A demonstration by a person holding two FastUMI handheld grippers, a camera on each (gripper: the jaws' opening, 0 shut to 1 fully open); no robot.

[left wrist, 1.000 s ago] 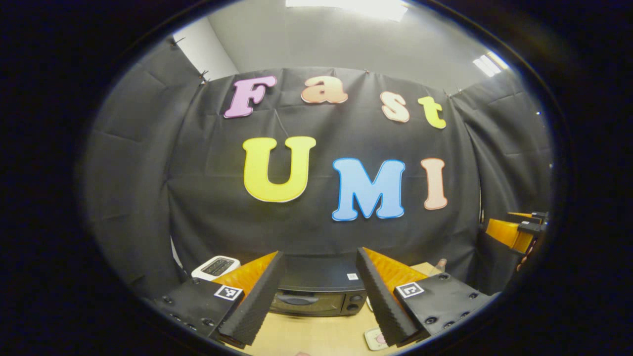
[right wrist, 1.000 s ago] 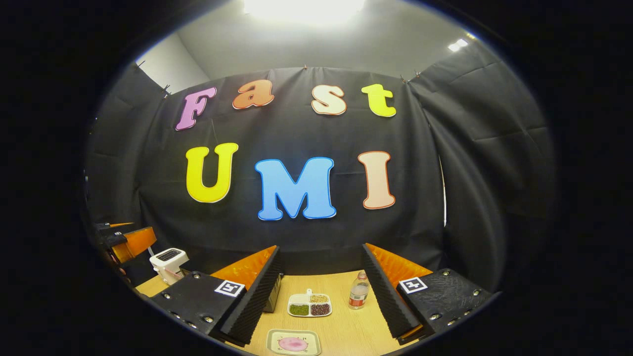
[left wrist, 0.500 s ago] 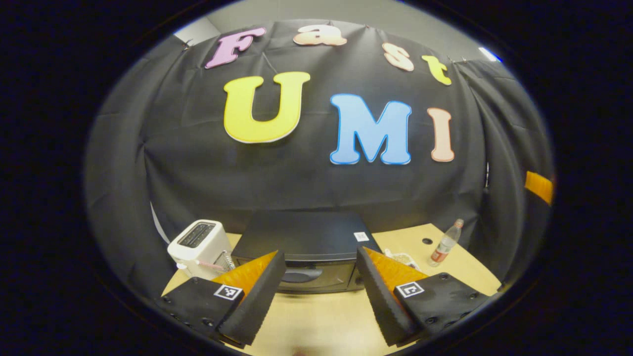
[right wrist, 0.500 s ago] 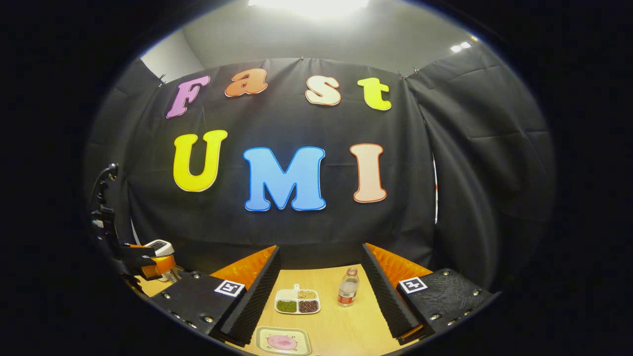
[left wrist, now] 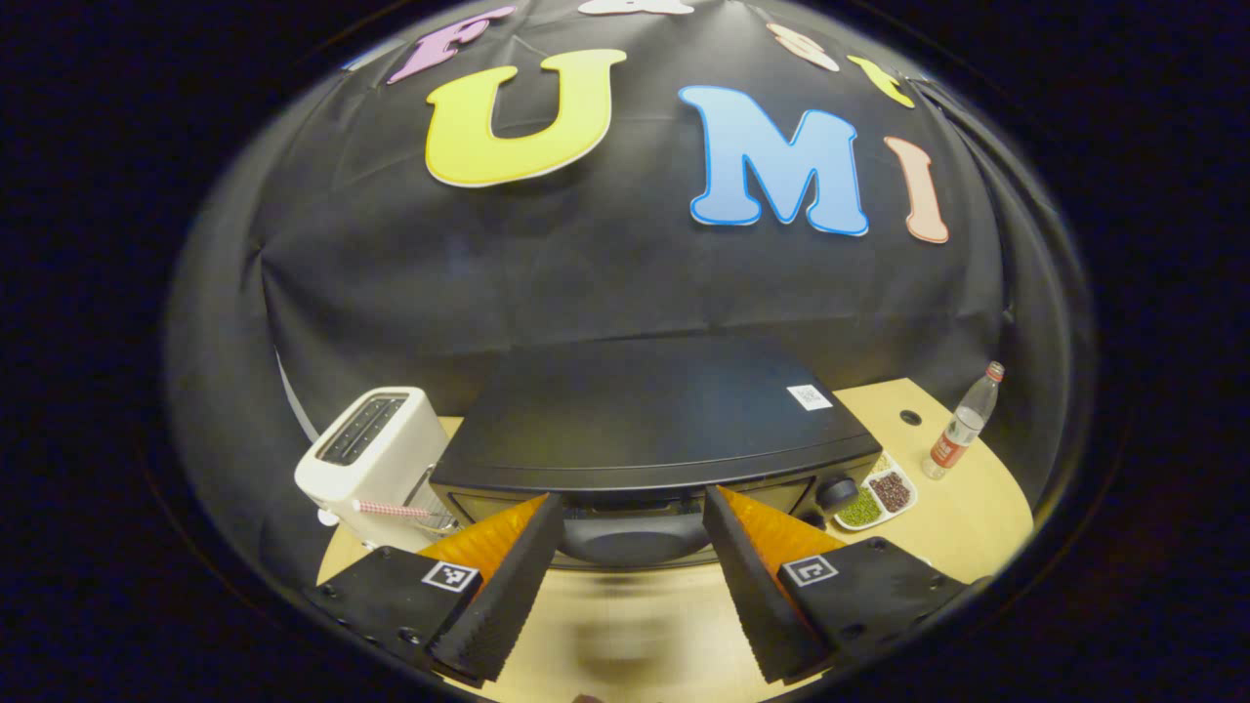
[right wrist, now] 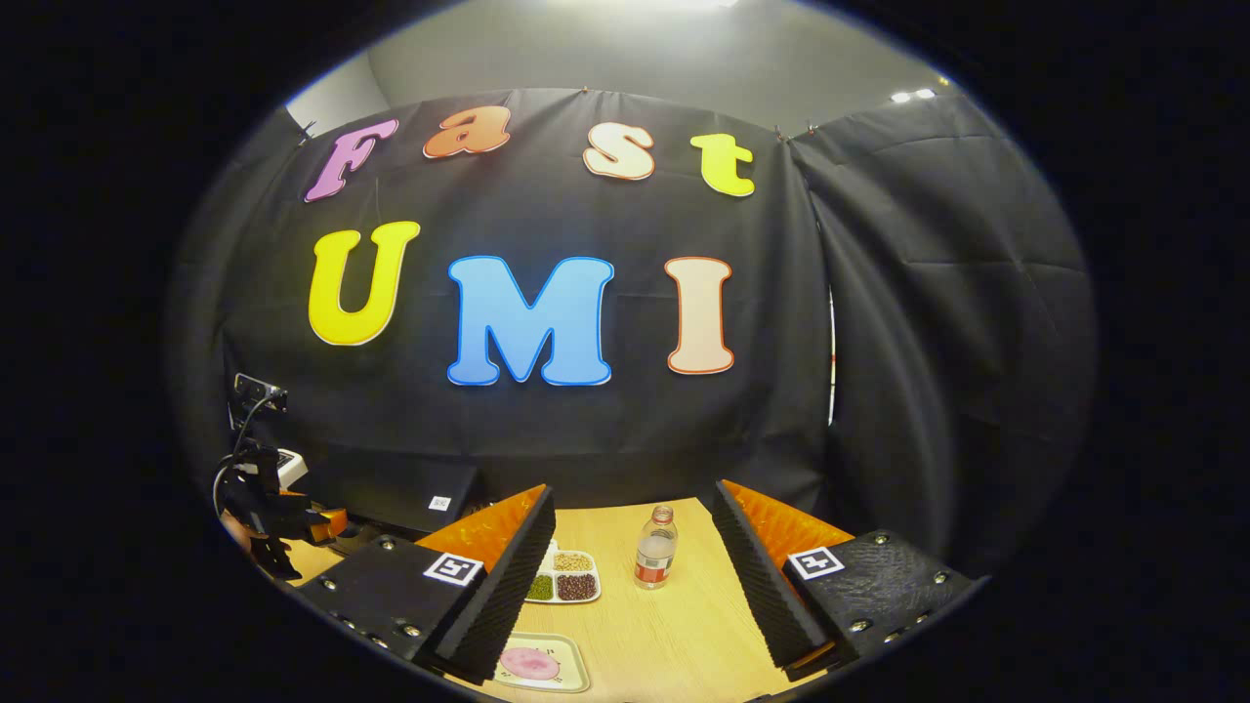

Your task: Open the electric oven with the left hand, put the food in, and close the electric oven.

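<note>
since the electric oven (left wrist: pixel 645 430) sits shut at the table's back, its handle (left wrist: pixel 625 537) just ahead between my left gripper (left wrist: pixel 625 576)'s spread fingers, i judge a level, centred approach best; right gripper (right wrist: pixel 630 586) hangs open above the food tray (right wrist: pixel 535 666).

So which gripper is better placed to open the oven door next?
Left. The left gripper is open, with the oven's door handle framed right between its fingers. The right gripper faces the bottle and divided dish, away from the oven.
</note>
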